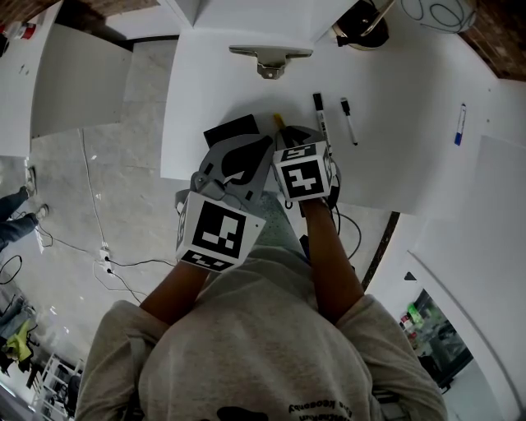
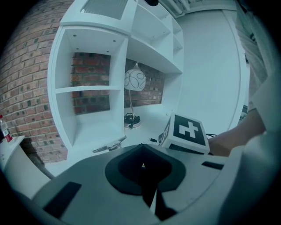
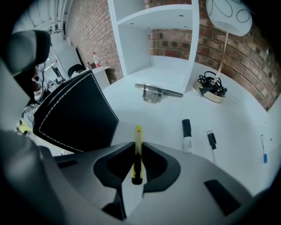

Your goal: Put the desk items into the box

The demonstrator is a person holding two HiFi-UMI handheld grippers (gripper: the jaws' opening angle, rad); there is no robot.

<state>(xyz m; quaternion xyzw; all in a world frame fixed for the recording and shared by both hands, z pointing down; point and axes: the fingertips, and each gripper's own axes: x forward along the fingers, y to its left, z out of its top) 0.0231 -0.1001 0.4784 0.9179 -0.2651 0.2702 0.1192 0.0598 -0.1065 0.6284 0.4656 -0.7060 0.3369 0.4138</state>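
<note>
A: Where is the cutter?

B: The yellow cutter [image 3: 138,134] sits between the fingers of the right gripper [image 3: 138,151], which pinch it from both sides. Its tip points to twelve o'clock in the right gripper view, over the white tabletop [image 3: 237,118]. Whether it touches the surface cannot be told.

A: And the box?

B: The black box [image 3: 74,114], edged in white stitching, stands at ten o'clock from the cutter, just beside it. In the head view the left gripper covers part of it.

A: What else is on the tabletop?

B: Two markers [image 3: 187,135] lie side by side at two o'clock from the cutter, apart from it. A blue pen [image 3: 263,154] lies well out at three o'clock. A metal piece [image 3: 156,91] is at twelve, a lamp [image 3: 228,13] at one, both near the back.

A: The left gripper?

B: The left gripper [image 2: 142,149] has its fingers pressed together with nothing between them, pointing toward the white shelves [image 2: 94,88].
</note>
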